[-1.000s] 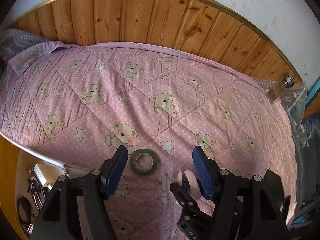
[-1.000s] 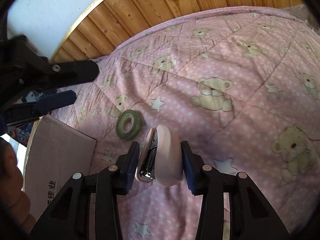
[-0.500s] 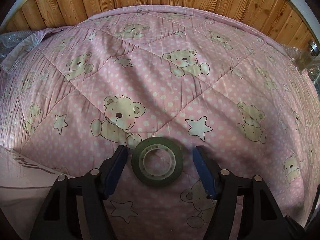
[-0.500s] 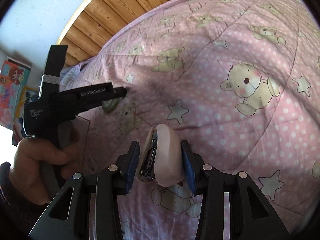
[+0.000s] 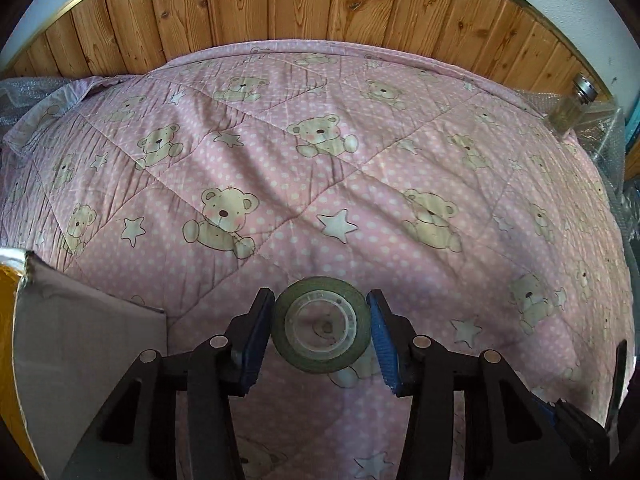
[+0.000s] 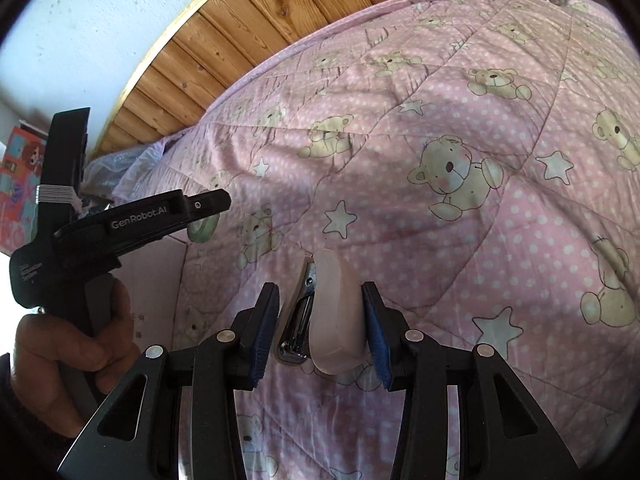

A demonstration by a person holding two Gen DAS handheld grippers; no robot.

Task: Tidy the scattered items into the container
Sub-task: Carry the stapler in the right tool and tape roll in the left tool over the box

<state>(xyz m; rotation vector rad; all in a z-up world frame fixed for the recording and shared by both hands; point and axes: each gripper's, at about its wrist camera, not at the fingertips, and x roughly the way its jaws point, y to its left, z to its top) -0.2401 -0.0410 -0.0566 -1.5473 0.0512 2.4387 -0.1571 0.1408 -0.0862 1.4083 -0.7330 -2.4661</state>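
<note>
Both tools are loaded over a bed spread with a pink quilted cover printed with teddy bears and stars (image 5: 360, 184), midway through a tidy-up. The left tool (image 5: 320, 334) has its blue-padded jaws pressed against either side of a dark green roll of tape with a clear plastic core (image 5: 321, 330); in the right wrist view the roll (image 6: 203, 229) shows beneath the tool's tip, seemingly raised off the cover. The right tool (image 6: 320, 320) is clenched on a pale pink stapler with a chrome metal underside (image 6: 326, 316), held on its side with its nose pointing away from the camera and clear of the cover. The container, a plain brown cardboard box (image 5: 86, 344), sits at the near left edge of the bed, just beside the left tool; only its flap and outer wall are visible, and its contents cannot be made out. A person's hand (image 6: 72, 344) grips the left tool's handle.

Judging by this, the picking step looks finished for both items, and the carry to the box is in hand. The next move calls for swinging each tool left over the box opening, lowering it inside and only then releasing, one tool after the other so they do not collide. The roll, pinched across its round edge, may slip if tilted.
</note>
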